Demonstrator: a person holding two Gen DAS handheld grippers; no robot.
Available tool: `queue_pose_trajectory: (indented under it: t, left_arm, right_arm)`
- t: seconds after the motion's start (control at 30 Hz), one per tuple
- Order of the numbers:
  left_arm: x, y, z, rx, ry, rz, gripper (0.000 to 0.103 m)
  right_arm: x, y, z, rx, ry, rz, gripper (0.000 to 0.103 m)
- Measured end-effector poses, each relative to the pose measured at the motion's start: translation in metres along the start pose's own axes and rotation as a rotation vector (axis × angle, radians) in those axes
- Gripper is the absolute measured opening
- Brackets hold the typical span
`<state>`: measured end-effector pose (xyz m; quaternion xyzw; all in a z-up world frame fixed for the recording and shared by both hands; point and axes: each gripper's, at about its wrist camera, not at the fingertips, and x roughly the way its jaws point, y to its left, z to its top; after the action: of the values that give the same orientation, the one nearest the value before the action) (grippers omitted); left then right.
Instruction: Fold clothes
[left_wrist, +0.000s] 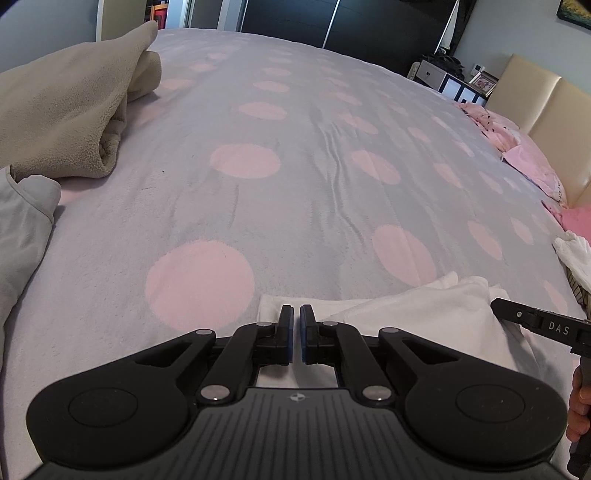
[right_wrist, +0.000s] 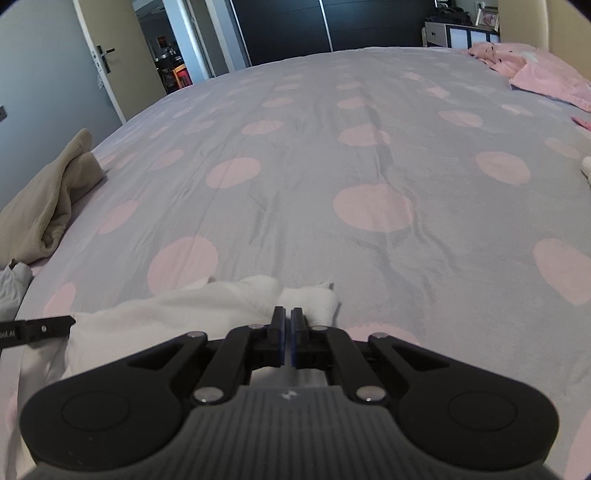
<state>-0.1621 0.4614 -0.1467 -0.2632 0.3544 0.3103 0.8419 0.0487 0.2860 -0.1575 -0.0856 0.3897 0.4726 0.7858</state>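
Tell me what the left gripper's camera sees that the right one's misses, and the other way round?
Only the left view shows the padded headboard and a bit of the person's hand. Only the right view shows the open door with its handle. Both show the dotted bedspread, the white garment under the closed left gripper and right gripper, the beige blanket, the pink clothes and the dark wardrobe.

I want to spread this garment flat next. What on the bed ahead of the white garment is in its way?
Nothing visible: ahead of the white garment the spotted bedspread lies bare. The beige fleece sits off to the left, pink clothes far right.
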Motion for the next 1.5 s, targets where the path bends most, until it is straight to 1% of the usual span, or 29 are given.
queue_pose_trajectory:
  t: [0.1,0.13,0.2,0.23,0.33,0.47,0.57,0.63,0.7,0.8,0.93,1.0,1.07,1.1,1.17,1.2,1.27,1.33,1.5]
  left_arm:
    - [-0.007,-0.003,0.0,0.005,-0.014,-0.006,0.004]
    - [-0.012,-0.005,0.001,0.009,-0.024,-0.013,0.006]
    - [-0.024,-0.011,0.0,0.026,-0.04,-0.037,0.007]
    - [-0.03,-0.014,-0.001,0.036,-0.044,-0.049,0.007]
    - [-0.046,-0.026,-0.008,0.075,-0.026,-0.079,0.007]
    - [-0.066,-0.038,-0.031,0.129,0.022,-0.125,0.007]
    - [-0.08,-0.041,-0.051,0.154,0.048,-0.143,0.007]
    - [-0.088,-0.043,-0.063,0.169,0.063,-0.151,0.007]
    - [-0.094,-0.043,-0.074,0.182,0.074,-0.152,0.007]
    - [-0.097,-0.039,-0.087,0.192,0.092,-0.135,0.007]
    - [-0.094,-0.032,-0.099,0.211,0.117,-0.097,0.007]
    - [-0.091,-0.025,-0.102,0.197,0.124,-0.098,0.011]
    - [-0.091,-0.02,-0.104,0.184,0.124,-0.1,0.011]
    - [-0.093,-0.019,-0.104,0.185,0.12,-0.085,0.011]
    - [-0.096,-0.016,-0.105,0.196,0.114,-0.031,0.011]
    - [-0.099,-0.012,-0.105,0.182,0.113,-0.018,0.011]
    - [-0.105,-0.003,-0.103,0.142,0.101,-0.019,0.011]
    - [-0.114,-0.002,-0.103,0.141,0.074,-0.015,0.011]
    - [-0.138,-0.011,-0.104,0.141,0.036,-0.119,0.011]
  right_arm:
    - [-0.01,0.007,0.0,-0.012,-0.008,-0.004,0.008]
    - [-0.016,0.01,-0.001,-0.024,-0.012,-0.007,0.013]
    - [-0.032,0.02,-0.007,-0.055,-0.02,-0.011,0.021]
    - [-0.04,0.024,-0.009,-0.07,-0.024,-0.014,0.022]
    - [-0.062,0.036,-0.021,-0.105,-0.022,-0.007,0.022]
    - [-0.087,0.043,-0.039,-0.128,-0.015,0.01,0.022]
    - [-0.103,0.041,-0.051,-0.136,-0.009,0.01,0.022]
    - [-0.111,0.037,-0.059,-0.125,-0.001,0.008,0.02]
    - [-0.118,0.034,-0.066,-0.121,0.007,0.004,0.019]
    - [-0.126,0.035,-0.078,-0.146,0.014,0.004,0.017]
    - [-0.126,0.037,-0.097,-0.167,0.072,0.022,0.017]
    - [-0.123,0.037,-0.105,-0.183,0.088,0.022,0.017]
    - [-0.123,0.038,-0.109,-0.208,0.091,0.016,0.015]
    - [-0.124,0.038,-0.11,-0.219,0.089,0.012,0.015]
    - [-0.128,0.036,-0.111,-0.201,0.09,0.001,0.015]
    - [-0.13,0.034,-0.111,-0.19,0.09,-0.005,0.015]
    - [-0.138,0.031,-0.11,-0.172,0.082,-0.023,0.017]
    - [-0.147,0.03,-0.109,-0.162,0.064,-0.02,0.017]
    - [-0.166,0.034,-0.11,-0.153,0.036,0.03,0.018]
